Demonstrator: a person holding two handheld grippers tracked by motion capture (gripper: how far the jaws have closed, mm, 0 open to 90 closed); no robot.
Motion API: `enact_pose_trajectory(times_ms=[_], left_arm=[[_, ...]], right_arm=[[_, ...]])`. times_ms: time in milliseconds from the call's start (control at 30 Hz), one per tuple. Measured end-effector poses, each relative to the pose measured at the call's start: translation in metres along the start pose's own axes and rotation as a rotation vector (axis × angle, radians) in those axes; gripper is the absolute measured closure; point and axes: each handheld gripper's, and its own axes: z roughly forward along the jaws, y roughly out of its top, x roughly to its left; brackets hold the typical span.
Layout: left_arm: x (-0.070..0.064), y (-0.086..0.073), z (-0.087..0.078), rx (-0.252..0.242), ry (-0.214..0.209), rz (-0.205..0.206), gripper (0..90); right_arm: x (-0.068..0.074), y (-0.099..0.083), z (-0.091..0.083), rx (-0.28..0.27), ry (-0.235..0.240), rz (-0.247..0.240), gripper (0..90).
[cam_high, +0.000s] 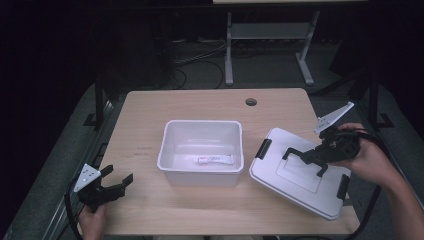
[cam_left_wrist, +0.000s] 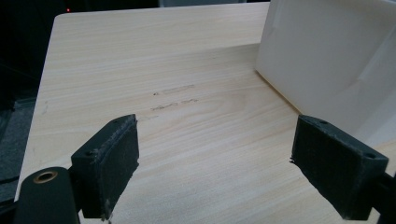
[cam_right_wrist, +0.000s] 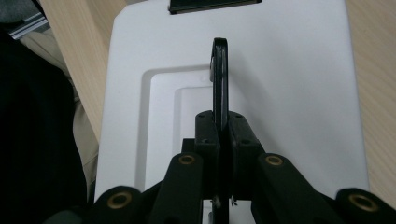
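Note:
An open white bin (cam_high: 201, 176) stands mid-table with a toothpaste tube (cam_high: 215, 160) lying on its floor. To its right lies the white lid (cam_high: 280, 175), tilted, with black latches at its ends. My right gripper (cam_high: 311, 156) is shut on the lid's black handle (cam_high: 300, 155), which stands upright between the pads (cam_right_wrist: 205, 133) above the lid (cam_right_wrist: 289, 79). My left gripper (cam_high: 116, 184) rests open at the table's near left corner. Bare wood lies between its pads (cam_left_wrist: 109, 163), and the bin's wall (cam_left_wrist: 322, 60) is ahead to the right.
The wooden table (cam_high: 145, 120) has a cable hole (cam_high: 251, 102) at the back. The lid's near right corner reaches the table's edge. A desk frame (cam_high: 270, 35) and cables lie on the floor beyond.

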Motion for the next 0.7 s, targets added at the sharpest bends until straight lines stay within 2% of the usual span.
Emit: enact_pose_trajectory(times_ms=[300, 700], left_arm=[[0.000, 0.000, 0.000, 0.000, -0.002, -0.001, 14.1], [0.001, 0.000, -0.001, 0.002, 0.002, -0.002, 14.1]], right_arm=[[0.009, 0.010, -0.017, -0.010, -0.003, -0.030, 84.5], [0.022, 0.033, -0.033, -0.016, 0.000, -0.082, 84.5]])
